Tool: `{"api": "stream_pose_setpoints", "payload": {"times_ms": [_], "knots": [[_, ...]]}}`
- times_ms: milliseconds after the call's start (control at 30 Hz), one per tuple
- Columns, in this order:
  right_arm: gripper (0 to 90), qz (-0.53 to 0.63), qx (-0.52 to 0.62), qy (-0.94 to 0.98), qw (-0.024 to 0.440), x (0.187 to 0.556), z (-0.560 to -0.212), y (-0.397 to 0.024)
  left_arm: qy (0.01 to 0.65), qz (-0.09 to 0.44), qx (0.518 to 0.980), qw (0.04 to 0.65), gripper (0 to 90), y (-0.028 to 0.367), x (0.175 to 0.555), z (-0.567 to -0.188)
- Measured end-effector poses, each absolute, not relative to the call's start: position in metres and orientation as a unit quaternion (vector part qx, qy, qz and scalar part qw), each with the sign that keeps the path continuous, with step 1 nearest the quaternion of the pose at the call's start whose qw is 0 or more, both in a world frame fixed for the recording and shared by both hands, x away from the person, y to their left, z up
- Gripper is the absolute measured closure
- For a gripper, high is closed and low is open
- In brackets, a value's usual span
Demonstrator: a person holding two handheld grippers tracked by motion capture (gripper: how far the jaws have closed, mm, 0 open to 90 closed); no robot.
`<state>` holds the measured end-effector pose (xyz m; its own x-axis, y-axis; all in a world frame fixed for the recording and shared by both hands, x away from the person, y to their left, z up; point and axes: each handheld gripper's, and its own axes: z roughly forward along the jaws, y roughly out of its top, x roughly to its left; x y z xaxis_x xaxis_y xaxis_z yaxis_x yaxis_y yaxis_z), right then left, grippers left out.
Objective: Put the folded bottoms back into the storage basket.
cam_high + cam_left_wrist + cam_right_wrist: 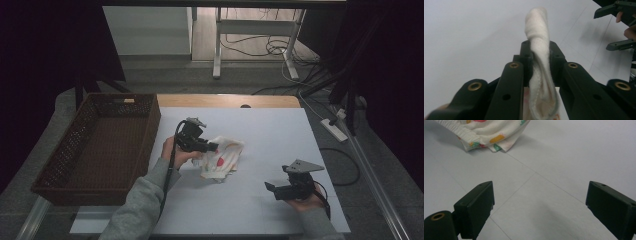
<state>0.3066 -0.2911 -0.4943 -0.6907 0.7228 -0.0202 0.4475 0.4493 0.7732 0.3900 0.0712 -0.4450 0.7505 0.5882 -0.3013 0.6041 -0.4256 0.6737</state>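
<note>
Now left gripper (pixel 540 60) pinches the printed cloth (pixel 221 156); right gripper (pixel 539 202) gapes wide, holding nothing.

Dim room: grey floor (pixel 165 75), white desk legs (pixel 217 45), tangled cables (pixel 270 47) beyond the table (pixel 280 130).

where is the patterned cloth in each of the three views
High view: the patterned cloth lies mid-table, pinched at its left edge by the left gripper.
Left gripper view: a white fold of it stands clamped between the black jaws, centre frame.
Right gripper view: its printed edge sits at the top left, beyond the open right gripper.
Shared landmark: the white table sheet with its faint seam lines.
</note>
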Motion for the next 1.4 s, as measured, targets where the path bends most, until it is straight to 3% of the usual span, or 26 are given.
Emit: {"api": "stream_pose_setpoints", "payload": {"times_ms": [1400], "knots": [[8.6,0.395,0.354,0.828,0.183,0.306,-0.493,-0.292,0.341,0.012,0.827,0.446,78.1,0.085,0.374,-0.417]]}}
